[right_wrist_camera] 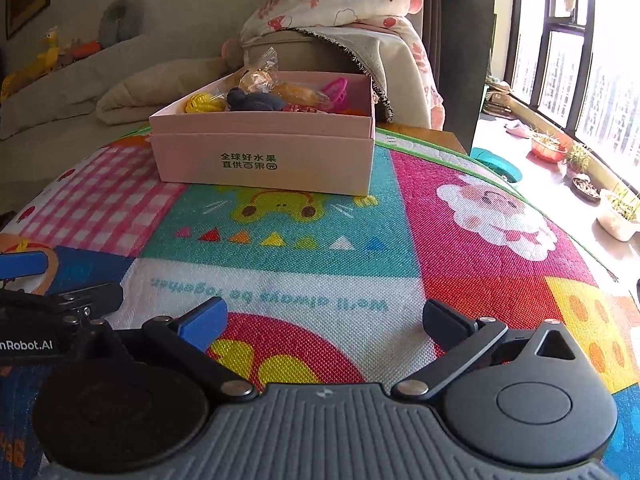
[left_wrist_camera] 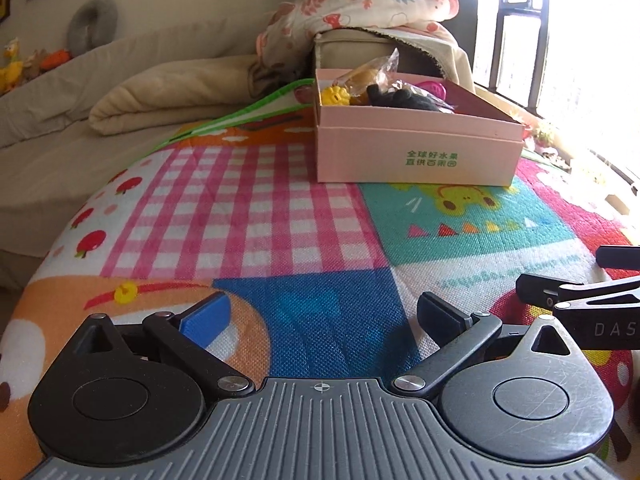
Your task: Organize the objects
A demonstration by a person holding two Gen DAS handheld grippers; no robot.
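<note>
A pink cardboard box (left_wrist_camera: 416,148) (right_wrist_camera: 264,160) with green print stands on the colourful play mat (left_wrist_camera: 248,216) (right_wrist_camera: 480,280) ahead of both grippers. Inside it lie a yellow toy (left_wrist_camera: 334,96) (right_wrist_camera: 202,103), a dark plush (left_wrist_camera: 400,100) (right_wrist_camera: 252,101), a pink plastic piece (right_wrist_camera: 335,92) and a clear bag with something orange (left_wrist_camera: 372,70) (right_wrist_camera: 262,74). My left gripper (left_wrist_camera: 322,318) hovers low over the mat, open and empty. My right gripper (right_wrist_camera: 324,322) is also open with nothing between its fingers. Each gripper shows at the edge of the other's view.
A beige folded duvet (left_wrist_camera: 168,96) and a sofa lie behind the mat on the left. A floral blanket (left_wrist_camera: 360,0) is piled on a beige block behind the box. Potted plants (right_wrist_camera: 576,160) line the window sill at right, past the mat's edge.
</note>
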